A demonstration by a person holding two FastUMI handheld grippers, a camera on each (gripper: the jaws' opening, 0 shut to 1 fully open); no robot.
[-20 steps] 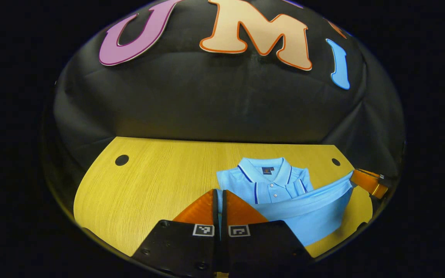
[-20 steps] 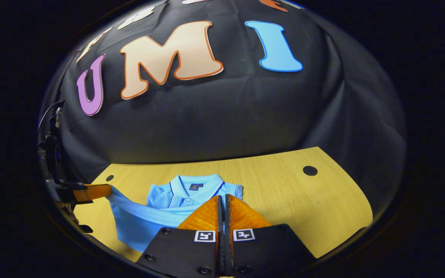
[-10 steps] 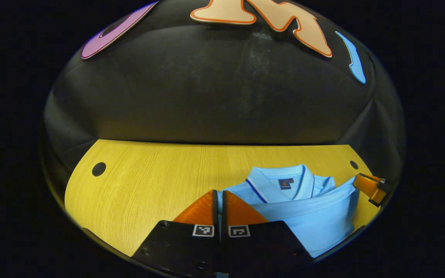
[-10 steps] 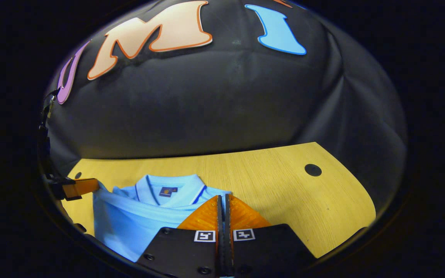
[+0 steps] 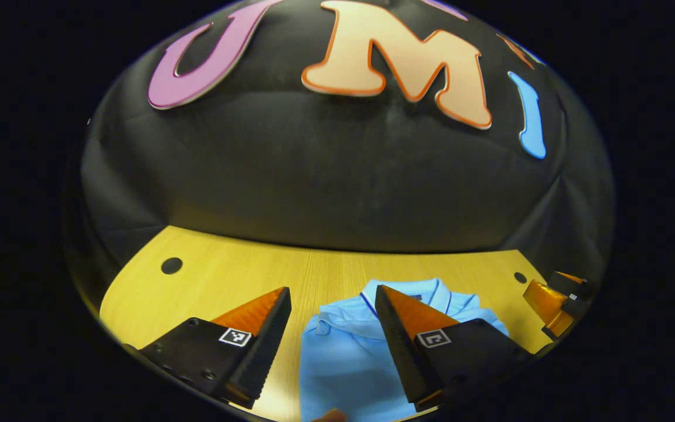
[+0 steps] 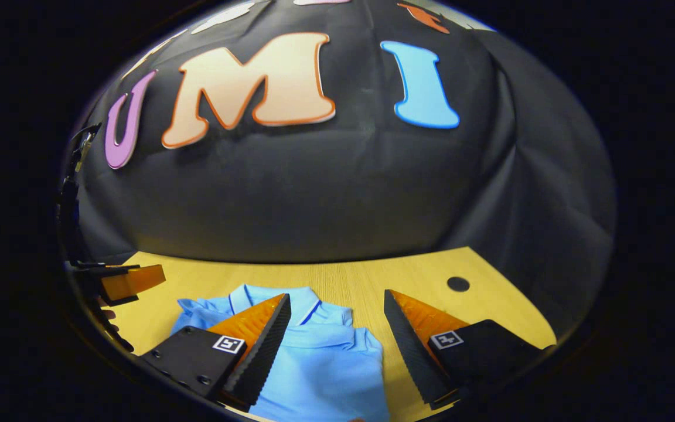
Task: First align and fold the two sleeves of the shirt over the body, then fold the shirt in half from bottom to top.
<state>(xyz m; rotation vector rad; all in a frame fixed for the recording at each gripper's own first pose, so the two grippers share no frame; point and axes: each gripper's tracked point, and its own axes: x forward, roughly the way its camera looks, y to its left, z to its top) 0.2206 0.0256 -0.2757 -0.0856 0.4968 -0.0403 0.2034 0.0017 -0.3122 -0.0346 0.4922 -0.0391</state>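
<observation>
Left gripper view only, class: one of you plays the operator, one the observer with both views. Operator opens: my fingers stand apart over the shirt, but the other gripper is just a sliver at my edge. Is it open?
Observer: Yes. In the right gripper view the right gripper has its fingers wide apart, pressing on nothing.
Operator: My own right finger hides that side of the shirt. How does it lie?
Observer: The shirt lies flat there. Its side edge sits on the table, between the right gripper's fingers.
Operator: And the collar?
Observer: The collar shows at the far end, past the folded layer.
</observation>
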